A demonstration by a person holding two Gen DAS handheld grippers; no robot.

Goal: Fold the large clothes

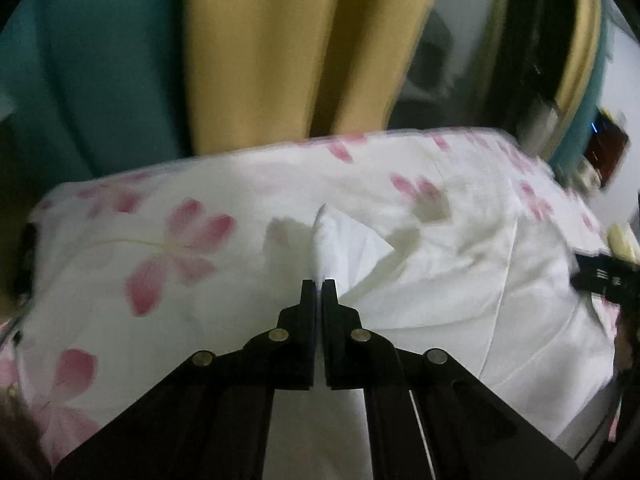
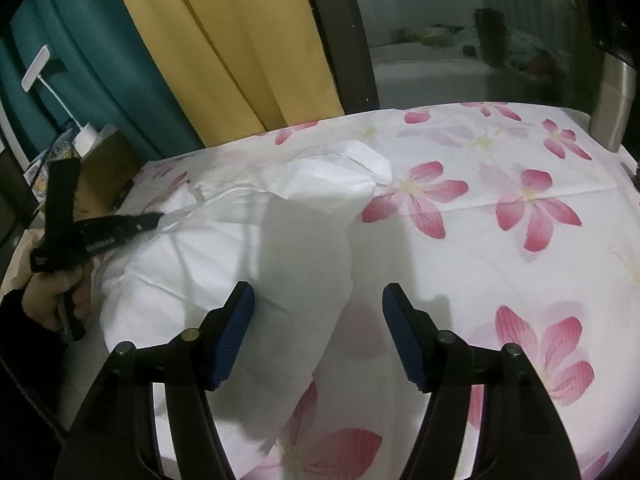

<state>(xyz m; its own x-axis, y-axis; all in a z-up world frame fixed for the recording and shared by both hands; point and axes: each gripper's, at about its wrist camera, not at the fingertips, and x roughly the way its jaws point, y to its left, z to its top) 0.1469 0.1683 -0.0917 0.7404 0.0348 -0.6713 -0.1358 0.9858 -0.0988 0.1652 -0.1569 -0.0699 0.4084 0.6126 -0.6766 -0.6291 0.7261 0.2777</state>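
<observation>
A large white garment (image 2: pixel 224 256) lies rumpled on a flowered bedsheet (image 2: pixel 520 200). In the left wrist view my left gripper (image 1: pixel 319 281) is shut on a pinched-up fold of the white garment (image 1: pixel 340 240), which rises as a peak past the fingertips. The right wrist view shows that gripper (image 2: pixel 154 219) at the left, held by a hand (image 2: pixel 56 296), with its tip at the garment's edge. My right gripper (image 2: pixel 318 304) stands open above the garment's near part, its blue pads (image 2: pixel 236 332) wide apart with nothing pressed between them.
Yellow curtain (image 2: pixel 224 40) and teal curtain (image 2: pixel 80 40) hang behind the bed. A cardboard box (image 2: pixel 108 160) with small items sits at the bed's left. A dark window frame (image 2: pixel 340 40) and glass stand behind. The right gripper's body (image 1: pixel 604 276) shows at the right edge.
</observation>
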